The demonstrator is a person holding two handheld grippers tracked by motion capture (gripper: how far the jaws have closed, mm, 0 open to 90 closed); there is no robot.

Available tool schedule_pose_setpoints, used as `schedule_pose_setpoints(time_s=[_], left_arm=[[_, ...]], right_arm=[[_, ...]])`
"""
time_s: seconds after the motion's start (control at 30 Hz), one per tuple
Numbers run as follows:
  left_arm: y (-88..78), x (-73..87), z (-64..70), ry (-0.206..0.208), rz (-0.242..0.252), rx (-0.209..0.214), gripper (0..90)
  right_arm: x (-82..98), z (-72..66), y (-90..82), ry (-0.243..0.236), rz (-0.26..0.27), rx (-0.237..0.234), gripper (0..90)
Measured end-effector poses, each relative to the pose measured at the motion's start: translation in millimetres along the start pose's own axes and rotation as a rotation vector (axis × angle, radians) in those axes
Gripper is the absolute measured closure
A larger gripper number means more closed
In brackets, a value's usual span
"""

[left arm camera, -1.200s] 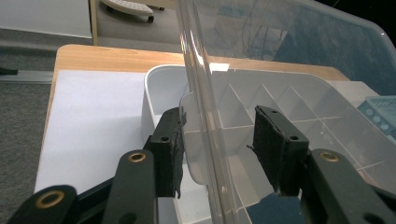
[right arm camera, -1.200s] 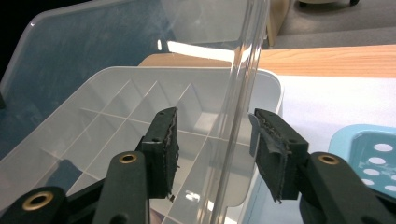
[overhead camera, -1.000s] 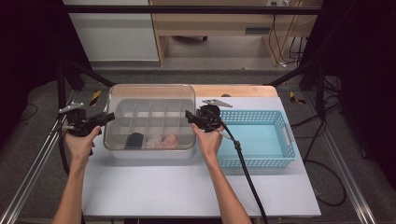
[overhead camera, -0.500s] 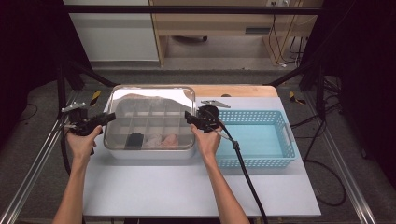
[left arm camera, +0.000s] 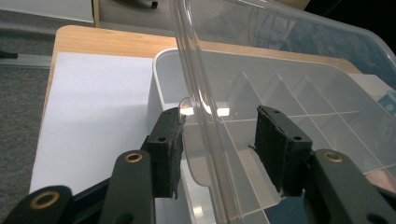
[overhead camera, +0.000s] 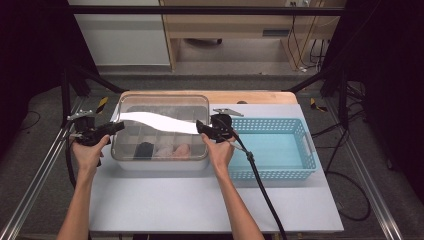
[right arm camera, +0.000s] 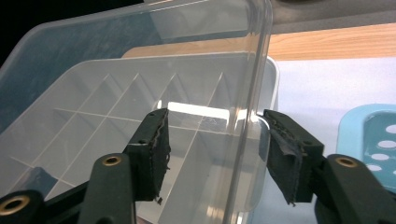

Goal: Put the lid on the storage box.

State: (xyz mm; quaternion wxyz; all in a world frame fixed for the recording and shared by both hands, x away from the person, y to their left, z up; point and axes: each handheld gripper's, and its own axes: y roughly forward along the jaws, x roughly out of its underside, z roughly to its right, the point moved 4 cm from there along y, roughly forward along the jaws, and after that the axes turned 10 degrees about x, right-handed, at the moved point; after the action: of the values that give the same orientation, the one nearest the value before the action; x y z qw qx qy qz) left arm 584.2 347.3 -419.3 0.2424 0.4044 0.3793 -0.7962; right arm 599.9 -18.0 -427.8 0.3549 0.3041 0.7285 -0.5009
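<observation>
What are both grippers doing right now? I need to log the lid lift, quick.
Left gripper: open, fingers astride the clear lid edge, not pressing.
Right gripper: open, its fingers have just been opening, lid edge between them.

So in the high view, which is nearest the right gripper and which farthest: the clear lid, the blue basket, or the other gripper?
1. Clear lid: its right edge sits between the right gripper's jaws, which have just been opening.
2. Blue basket: just beside the gripper, on its right.
3. Left gripper: across the box, at the lid's left edge.
</observation>
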Motion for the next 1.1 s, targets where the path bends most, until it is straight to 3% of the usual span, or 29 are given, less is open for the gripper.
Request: schedule_pose_setpoints(time_s=[1.1], left_arm=[[15.1, 10.8, -10.1, -0.045, -0.070, -0.017, 43.8]], right_arm=[[15.1, -3.1, 18.7, -0.003, -0.072, 0.025, 30.0]])
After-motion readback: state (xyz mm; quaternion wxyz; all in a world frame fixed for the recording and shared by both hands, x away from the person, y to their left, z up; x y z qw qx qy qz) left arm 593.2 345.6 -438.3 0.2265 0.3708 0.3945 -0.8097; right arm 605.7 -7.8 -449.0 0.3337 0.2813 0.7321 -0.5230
